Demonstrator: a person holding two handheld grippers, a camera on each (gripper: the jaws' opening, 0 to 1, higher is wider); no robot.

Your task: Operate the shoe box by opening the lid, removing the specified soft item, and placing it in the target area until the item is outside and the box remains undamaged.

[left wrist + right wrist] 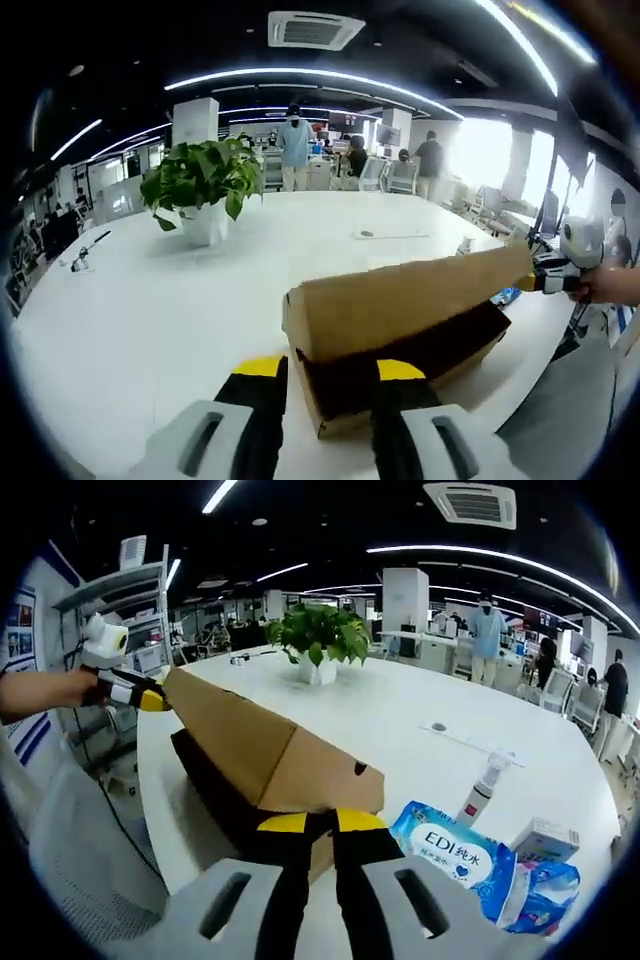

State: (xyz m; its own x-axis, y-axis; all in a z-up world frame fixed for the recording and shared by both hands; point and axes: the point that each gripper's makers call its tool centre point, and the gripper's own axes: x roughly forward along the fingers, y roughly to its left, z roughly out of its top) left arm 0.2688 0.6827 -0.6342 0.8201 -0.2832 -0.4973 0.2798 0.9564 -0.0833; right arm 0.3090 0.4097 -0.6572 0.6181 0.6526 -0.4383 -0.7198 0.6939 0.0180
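Both grippers, left (328,385) and right (320,825), pinch opposite ends of the shoe box lid (262,748), raised over the dark box (415,355) on the white table (150,310); the opening step seems underway, and next the lid needs lifting clear.

A potted plant (203,190) stands on the white table (150,310); a blue tissue pack (460,863), spray bottle (481,790) and small box (545,841) lie near.

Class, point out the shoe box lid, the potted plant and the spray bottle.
shoe box lid (400,295), left gripper view, its brown side panel.
potted plant (318,632), right gripper view, its green leaves.
spray bottle (480,790), right gripper view, its white body.
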